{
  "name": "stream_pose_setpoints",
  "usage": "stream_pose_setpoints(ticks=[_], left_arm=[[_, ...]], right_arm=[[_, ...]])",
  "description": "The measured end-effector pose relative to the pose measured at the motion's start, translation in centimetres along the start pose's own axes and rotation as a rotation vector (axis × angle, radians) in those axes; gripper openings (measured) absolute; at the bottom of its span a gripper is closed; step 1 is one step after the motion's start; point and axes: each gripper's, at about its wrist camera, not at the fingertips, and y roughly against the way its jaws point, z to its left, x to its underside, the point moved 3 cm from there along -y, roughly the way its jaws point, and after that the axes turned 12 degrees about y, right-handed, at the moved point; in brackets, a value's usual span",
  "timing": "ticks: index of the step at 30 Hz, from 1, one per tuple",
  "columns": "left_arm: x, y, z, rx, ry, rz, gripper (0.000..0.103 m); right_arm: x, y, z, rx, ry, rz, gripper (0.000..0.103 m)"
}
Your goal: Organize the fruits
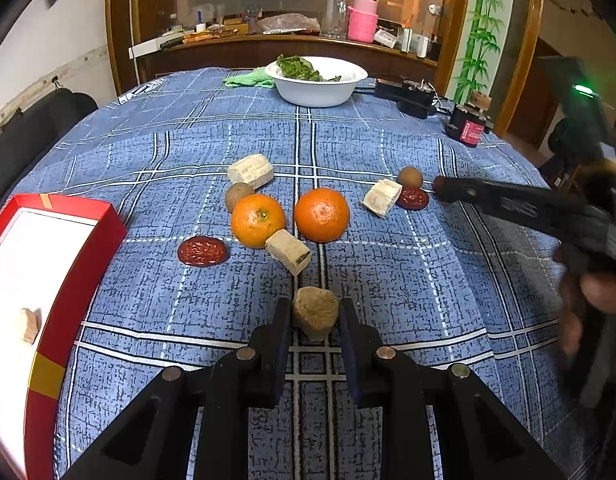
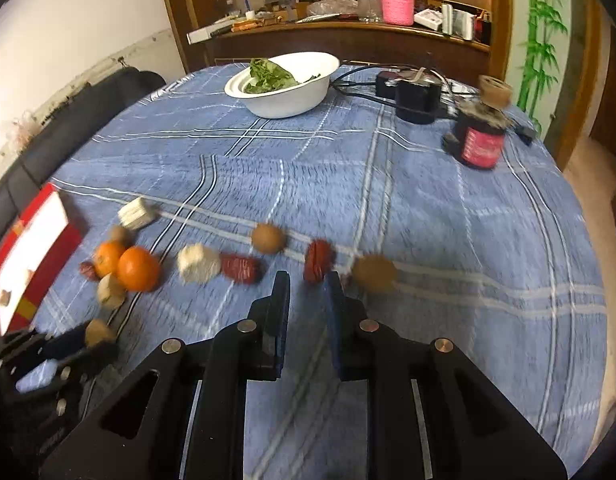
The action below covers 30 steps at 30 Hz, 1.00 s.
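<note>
2 wrist views, angled down, share oranges (image 1: 290, 218)

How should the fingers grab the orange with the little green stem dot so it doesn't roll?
Grip the stem-dot orange across its widest middle, coming from above. It is round, and a pale block leans at its near side with a brown ball behind, so the top is probably freest.

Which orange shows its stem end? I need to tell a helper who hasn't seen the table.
On the blue checked tablecloth, two oranges sit side by side mid-table. It is the left orange, nearer the red box; unlike the right orange, it shows a small green stem scar on top.
</note>
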Motion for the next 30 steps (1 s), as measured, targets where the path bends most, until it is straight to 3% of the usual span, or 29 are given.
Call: stream_pose_setpoints(ticks=[2, 3, 5, 6, 8, 9, 16, 26, 30], left_arm=[[-0.1, 0.0, 0.2, 0.014, 0.012, 0.002, 0.023], [-0.1, -0.1, 0.3, 0.020, 0.018, 0.003, 0.023], [-0.1, 0.0, 0.4, 0.026, 0.023, 0.004, 0.023], [-0.2, -0.1, 0.4, 0.028, 0.025, 0.004, 0.023], [-0.2, 0.0, 0.4, 0.035, 0.031, 0.005, 0.023], [-0.2, 0.0, 0.5, 0.040, 0.034, 0.005, 0.023], [-0.2, 0.1, 0.6, 0.052, 0.036, 0.005, 0.023], [0.5, 2.6, 0.7, 0.055, 0.013, -0.028, 0.023], [1.0, 4.1, 1.4, 0.046, 0.017, -0.046, 0.023]], right_arm=[[-0.9, -1.4, -0.3, 0.053, 0.008, 0.029, 0.016], [-1.2, -2.1, -0.5, 0.071, 0.008, 0.040, 0.021], [-1.4, -2.9, -0.3, 0.046, 0.030, 0.041, 0.040], [-1.4, -3.0, -0.1, 0.034, 0.033, 0.042, 0.042], [-1.4, -3.0, -0.2, 0.072, 0.024, 0.050, 0.018], [-1.2, -2.8, -0.5, 0.099, 0.011, 0.053, 0.015], [1.2, -0.3, -0.5, 0.058, -0.028, 0.028, 0.014], [4.1, 8.2, 2.7, 0.028, -0.022, -0.132, 0.015], [5.1, 9.4, 4.2, -0.001, -0.022, -0.149, 0.015]])
